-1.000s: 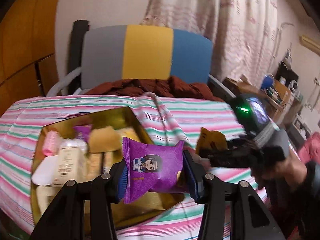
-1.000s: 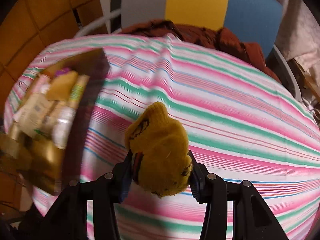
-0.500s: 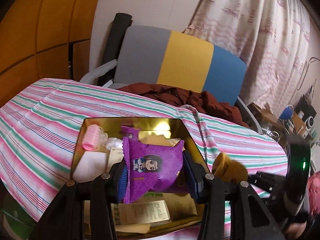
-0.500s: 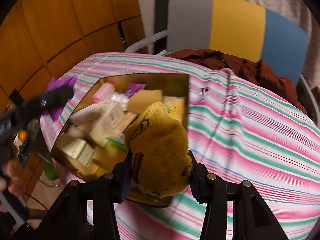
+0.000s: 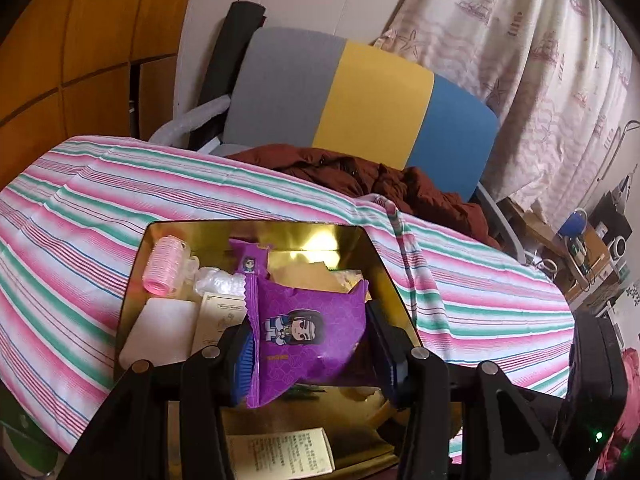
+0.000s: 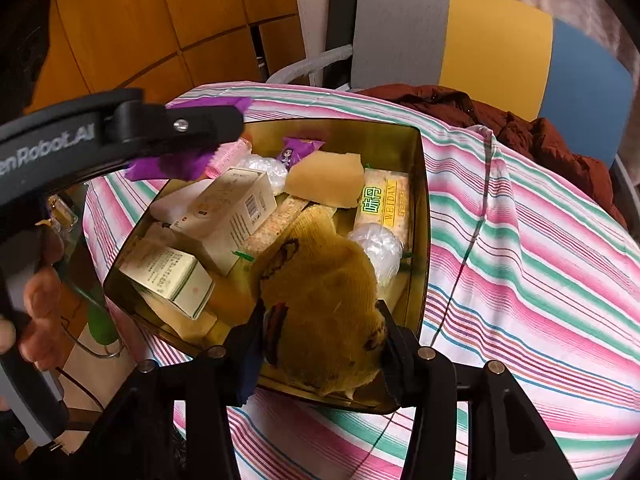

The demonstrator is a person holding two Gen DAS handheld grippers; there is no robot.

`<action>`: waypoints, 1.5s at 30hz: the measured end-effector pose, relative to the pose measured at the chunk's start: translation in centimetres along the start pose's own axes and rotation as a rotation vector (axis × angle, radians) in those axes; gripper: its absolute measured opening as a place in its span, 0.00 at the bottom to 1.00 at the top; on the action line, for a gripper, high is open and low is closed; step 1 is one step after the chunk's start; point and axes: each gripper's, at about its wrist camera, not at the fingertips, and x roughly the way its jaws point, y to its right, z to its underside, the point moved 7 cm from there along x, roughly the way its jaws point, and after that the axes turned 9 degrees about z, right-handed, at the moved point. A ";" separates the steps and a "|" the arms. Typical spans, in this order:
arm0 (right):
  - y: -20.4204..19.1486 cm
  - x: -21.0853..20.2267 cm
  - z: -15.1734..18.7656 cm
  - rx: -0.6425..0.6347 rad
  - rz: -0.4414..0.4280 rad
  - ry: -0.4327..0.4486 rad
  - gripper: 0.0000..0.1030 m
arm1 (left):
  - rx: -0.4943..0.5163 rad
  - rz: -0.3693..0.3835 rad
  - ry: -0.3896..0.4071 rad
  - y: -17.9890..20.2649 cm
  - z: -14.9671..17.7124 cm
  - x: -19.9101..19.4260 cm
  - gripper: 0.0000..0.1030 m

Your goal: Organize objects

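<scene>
My left gripper (image 5: 308, 344) has its jaws shut on a purple snack packet (image 5: 308, 334) with a little cartoon face on it. My right gripper (image 6: 320, 340) has its jaws shut on a yellow knitted cloth (image 6: 320, 300). Both things hang just above the gold tin box (image 6: 418, 200). A second ago the cloth was out over the bare stripes, well away from the box, and the packet was near the box's right edge. Now both are over the inside of the box, so I think the carrying part is nearly done and the letting go comes next. The box is already quite full. I can see a pink hair roller (image 5: 164, 266) in the far left corner, another purple snack packet (image 6: 298, 150), a cream carton (image 6: 236, 210), a gold carton (image 6: 168, 276), a tan sponge block (image 6: 326, 178), a green and yellow cracker pack (image 6: 384, 208) and a clear plastic ball (image 6: 376, 248). There is not much room left, so I would go down slowly and drop each thing in a gap. The box sits on a tabletop with a pink and green striped cloth (image 6: 520, 260). Behind it is a chair (image 5: 340, 92) in grey, yellow and blue with a dark red jacket (image 5: 360, 176) on the seat.
</scene>
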 end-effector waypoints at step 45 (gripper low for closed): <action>0.1 -2.2 -0.6 0.094 0.089 0.149 1.00 | -0.023 -0.197 0.133 -4.4 2.5 -7.6 0.62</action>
